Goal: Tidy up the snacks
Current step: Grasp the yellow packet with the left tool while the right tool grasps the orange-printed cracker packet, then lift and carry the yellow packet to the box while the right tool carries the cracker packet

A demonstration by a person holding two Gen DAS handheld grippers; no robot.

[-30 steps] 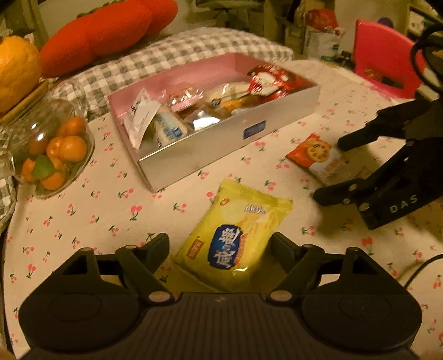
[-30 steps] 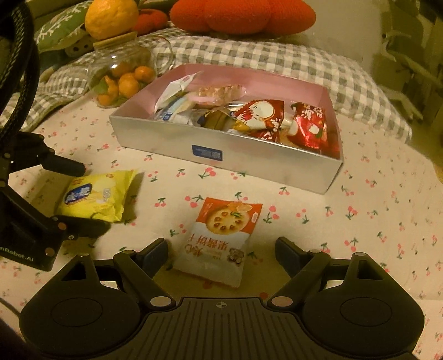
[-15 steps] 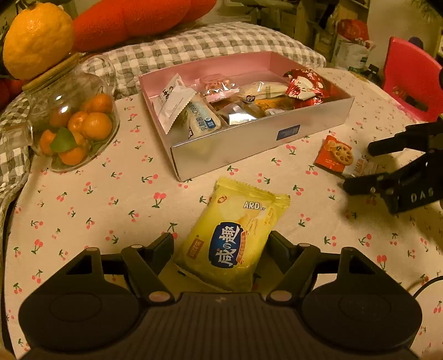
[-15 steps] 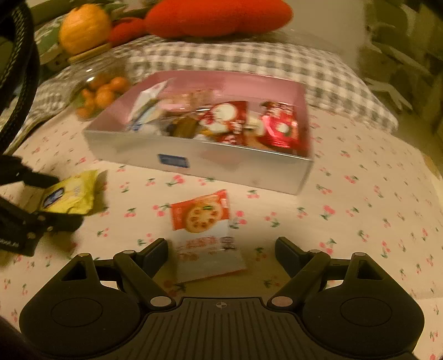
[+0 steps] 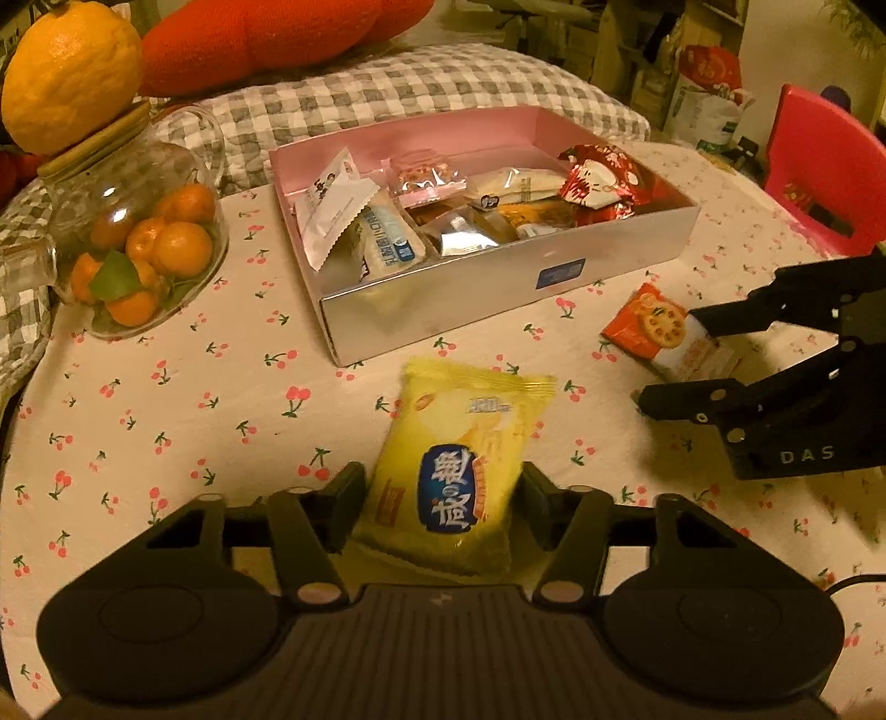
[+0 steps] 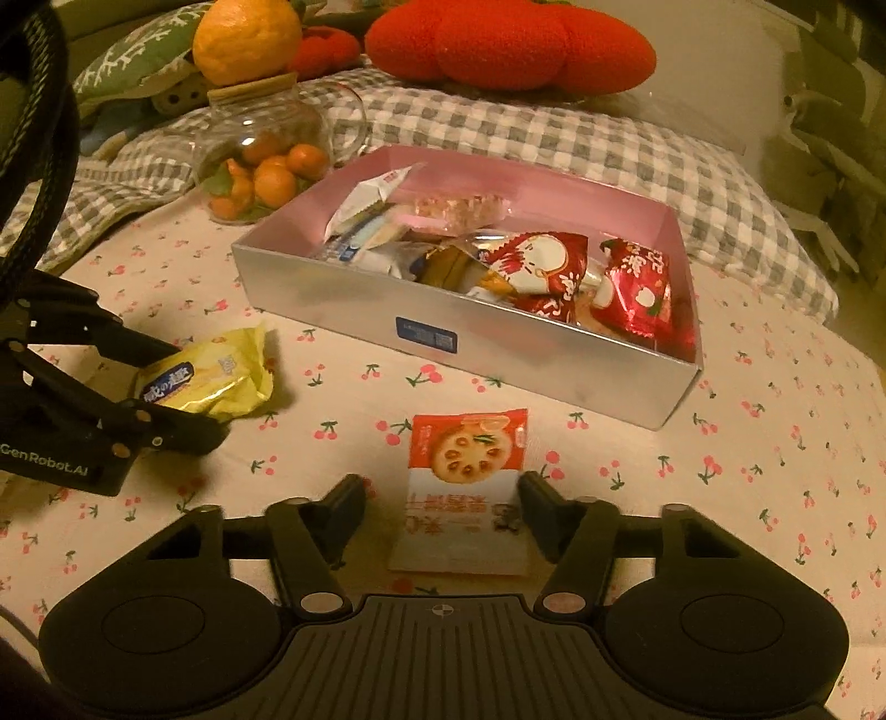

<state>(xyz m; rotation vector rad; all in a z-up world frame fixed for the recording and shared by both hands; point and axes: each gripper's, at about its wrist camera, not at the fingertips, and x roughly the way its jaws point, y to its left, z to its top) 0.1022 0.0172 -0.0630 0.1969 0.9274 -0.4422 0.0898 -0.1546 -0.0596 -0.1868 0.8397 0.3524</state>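
Note:
A yellow snack packet (image 5: 454, 471) lies on the cherry-print tablecloth between the fingers of my left gripper (image 5: 443, 509), which is open around it; it also shows in the right wrist view (image 6: 210, 376). An orange-and-white cracker packet (image 6: 465, 487) lies between the fingers of my right gripper (image 6: 440, 515), also open; it shows in the left wrist view (image 5: 664, 332). A silver box with pink lining (image 5: 498, 299) holds several wrapped snacks; it stands just beyond both packets (image 6: 498, 343).
A glass jar of small oranges (image 5: 138, 249) lies at the left with a big orange fruit (image 5: 72, 72) on its lid. A checked cushion (image 6: 554, 138) and red plush (image 6: 509, 44) lie behind the box. A red chair (image 5: 825, 166) stands at the right.
Both grippers have lowered and moved forward over their packets, so each packet now sits deeper between the fingers. The cracker packet has turned straighter. Both grippers stay open.

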